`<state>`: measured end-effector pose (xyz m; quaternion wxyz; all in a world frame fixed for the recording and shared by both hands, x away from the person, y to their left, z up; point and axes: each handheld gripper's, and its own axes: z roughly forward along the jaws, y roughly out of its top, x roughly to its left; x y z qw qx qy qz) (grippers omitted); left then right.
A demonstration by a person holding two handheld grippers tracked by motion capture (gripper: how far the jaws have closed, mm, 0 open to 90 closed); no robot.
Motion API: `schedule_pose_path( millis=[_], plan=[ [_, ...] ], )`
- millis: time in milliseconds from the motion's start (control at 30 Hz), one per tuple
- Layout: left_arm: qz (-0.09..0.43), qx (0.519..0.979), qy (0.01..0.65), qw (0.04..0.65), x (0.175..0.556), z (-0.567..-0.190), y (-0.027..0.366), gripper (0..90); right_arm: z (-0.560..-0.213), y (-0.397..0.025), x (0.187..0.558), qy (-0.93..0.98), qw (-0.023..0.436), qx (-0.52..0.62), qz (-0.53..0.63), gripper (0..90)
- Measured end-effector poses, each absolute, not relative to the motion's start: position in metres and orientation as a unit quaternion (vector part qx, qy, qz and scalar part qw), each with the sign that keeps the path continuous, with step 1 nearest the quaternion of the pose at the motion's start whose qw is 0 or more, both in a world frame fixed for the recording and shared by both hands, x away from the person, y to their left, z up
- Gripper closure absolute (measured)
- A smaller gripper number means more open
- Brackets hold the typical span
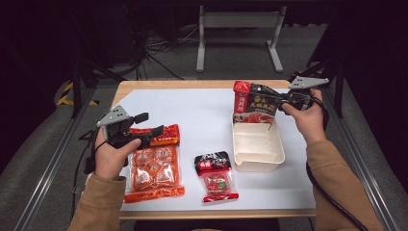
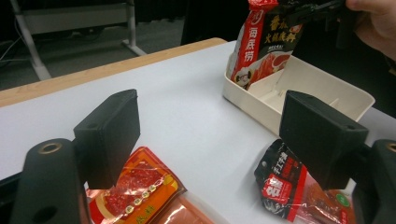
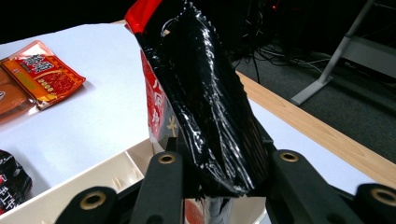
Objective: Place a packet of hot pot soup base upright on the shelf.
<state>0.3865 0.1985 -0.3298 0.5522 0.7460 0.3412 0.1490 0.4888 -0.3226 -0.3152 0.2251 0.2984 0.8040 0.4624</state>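
Right gripper (image 1: 280, 102) clamping pouch (image 1: 255, 103) upright, seemingly over tray's far edge (image 1: 253, 126), left gripper (image 1: 146, 130) open, empty

Lab: dark room, floor cables (image 1: 159, 53), aluminium rails (image 1: 45, 168) beside table (image 1: 192, 108).

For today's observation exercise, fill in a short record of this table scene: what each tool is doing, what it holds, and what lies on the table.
right tool: shut on the red-and-black pouch, held upright at the far end of the cream tray
left tool: open, above the orange packet, holding nothing
small red-and-black packet: flat on the white sheet, between the orange packet and the tray
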Motion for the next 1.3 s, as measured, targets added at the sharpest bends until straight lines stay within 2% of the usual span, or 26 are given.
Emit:
schedule_pose_path(
  millis=[133,300,333,367,400,433,567,967,1300],
  plan=[
    [0.155,0.744,0.344,0.551,0.387,-0.333,0.202,20.4,-0.314,-0.322,0.489,0.804,0.225,0.3,0.46,73.2],
    [0.155,0.748,0.344,0.546,0.388,-0.336,0.203,18.4,-0.313,-0.322,0.489,0.801,0.224,0.307,0.463,68.6],
    [0.154,0.751,0.343,0.543,0.388,-0.336,0.204,18.2,-0.312,-0.322,0.487,0.788,0.211,0.318,0.484,61.1],
    [0.153,0.753,0.342,0.54,0.388,-0.336,0.204,18.2,-0.312,-0.322,0.487,0.788,0.211,0.318,0.484,61.1],
    [0.153,0.754,0.347,0.537,0.388,-0.337,0.205,17.1,-0.31,-0.322,0.486,0.784,0.208,0.32,0.49,53.0],
    [0.153,0.754,0.347,0.537,0.388,-0.337,0.205,16.2,-0.31,-0.322,0.486,0.784,0.208,0.32,0.49,53.0],
    [0.148,0.756,0.353,0.531,0.388,-0.34,0.208,13.2,-0.303,-0.324,0.481,0.773,0.202,0.328,0.504,37.3],
    [0.143,0.772,0.342,0.516,0.388,-0.344,0.218,12.5,-0.29,-0.342,0.457,0.765,0.216,0.335,0.506,30.0],
    [0.139,0.781,0.343,0.503,0.391,-0.348,0.226,12.0,-0.276,-0.35,0.433,0.762,0.221,0.331,0.511,29.1]
  ],
)
